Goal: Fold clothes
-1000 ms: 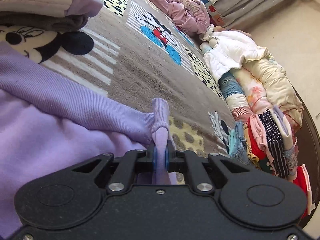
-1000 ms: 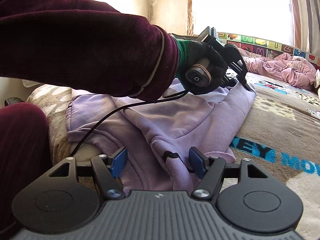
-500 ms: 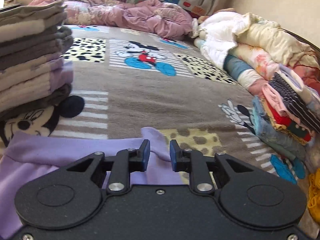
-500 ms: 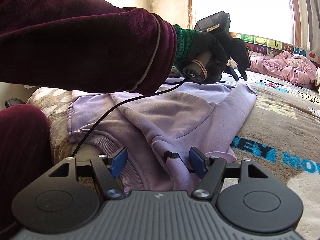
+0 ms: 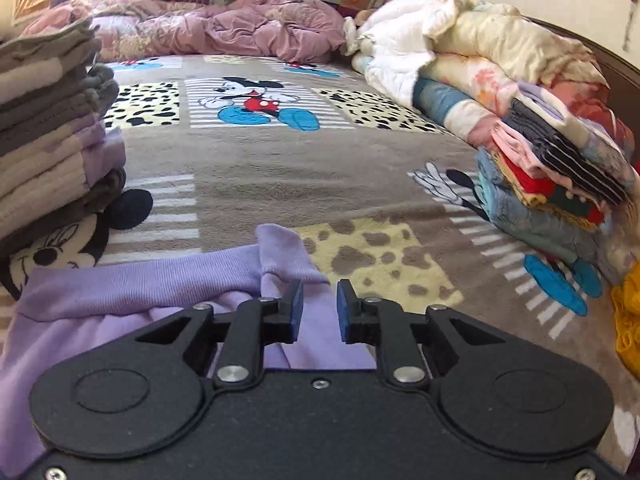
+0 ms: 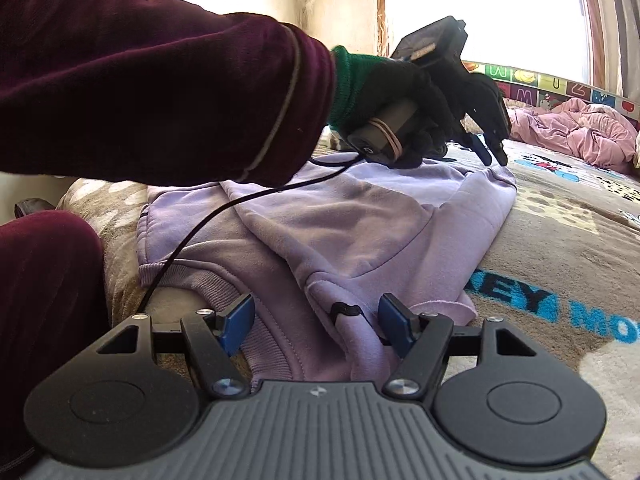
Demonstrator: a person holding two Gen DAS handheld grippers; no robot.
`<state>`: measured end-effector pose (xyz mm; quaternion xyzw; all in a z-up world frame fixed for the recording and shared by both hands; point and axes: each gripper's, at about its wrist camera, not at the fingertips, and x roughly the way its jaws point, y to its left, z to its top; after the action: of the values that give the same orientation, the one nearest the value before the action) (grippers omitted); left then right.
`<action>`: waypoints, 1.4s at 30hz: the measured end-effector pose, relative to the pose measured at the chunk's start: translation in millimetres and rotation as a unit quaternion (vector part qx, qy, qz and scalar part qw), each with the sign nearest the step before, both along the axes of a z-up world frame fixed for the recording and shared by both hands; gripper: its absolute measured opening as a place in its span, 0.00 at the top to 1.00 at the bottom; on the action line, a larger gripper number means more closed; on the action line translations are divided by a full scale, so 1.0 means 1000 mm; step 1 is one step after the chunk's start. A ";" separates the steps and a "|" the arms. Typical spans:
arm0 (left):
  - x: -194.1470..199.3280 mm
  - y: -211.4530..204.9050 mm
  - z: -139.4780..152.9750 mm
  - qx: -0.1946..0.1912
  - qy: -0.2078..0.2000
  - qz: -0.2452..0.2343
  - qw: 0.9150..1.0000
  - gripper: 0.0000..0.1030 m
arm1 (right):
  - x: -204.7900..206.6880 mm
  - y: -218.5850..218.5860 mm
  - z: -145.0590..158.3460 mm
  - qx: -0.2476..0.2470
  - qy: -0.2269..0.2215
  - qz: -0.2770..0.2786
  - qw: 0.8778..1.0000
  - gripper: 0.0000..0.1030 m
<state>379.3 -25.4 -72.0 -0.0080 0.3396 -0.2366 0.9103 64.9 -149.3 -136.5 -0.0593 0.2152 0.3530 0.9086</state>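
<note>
A lilac hoodie (image 6: 344, 220) lies spread on the bed blanket, partly folded. In the left wrist view its ribbed hem (image 5: 136, 288) and a released corner (image 5: 280, 256) lie just beyond my left gripper (image 5: 318, 306), which is open with nothing between its blue pads. The same left gripper (image 6: 490, 148) shows in the right wrist view, held by a gloved hand (image 6: 396, 104) just above the hoodie's far corner. My right gripper (image 6: 316, 322) is open wide, low over the near edge of the hoodie, with a fold and a black drawcord tip (image 6: 346, 310) between its fingers.
A stack of folded grey and lilac clothes (image 5: 48, 136) stands at the left. Piled quilts and folded garments (image 5: 532, 128) line the right side. A crumpled pink duvet (image 5: 224, 28) lies at the back. A maroon sleeve (image 6: 160, 96) and a black cable (image 6: 224, 216) cross over the hoodie.
My left gripper opened and let go of the hoodie's corner, which now lies on the blanket, then pulled back and levelled. The right gripper has stayed put.
</note>
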 end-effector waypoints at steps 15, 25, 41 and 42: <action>-0.006 -0.013 -0.006 0.032 -0.010 -0.015 0.999 0.84 | -0.006 0.003 -0.003 -0.004 -0.002 0.005 1.000 0.31; 0.026 -0.017 -0.019 0.066 0.007 0.046 0.997 0.84 | -0.005 0.003 -0.001 -0.003 0.002 0.012 1.000 0.31; -0.174 0.132 0.048 -0.108 -0.039 0.195 0.974 0.28 | -0.026 -0.016 0.025 0.014 -0.063 -0.020 0.998 0.32; -0.190 0.143 0.045 -0.116 -0.040 0.212 0.970 0.25 | -0.027 -0.018 0.027 0.012 -0.065 -0.024 0.997 0.32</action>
<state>189.1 117.3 -26.9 -0.1758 0.2632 -0.0764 0.9455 38.1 -167.7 -109.8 -0.0661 0.1524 0.3291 0.9296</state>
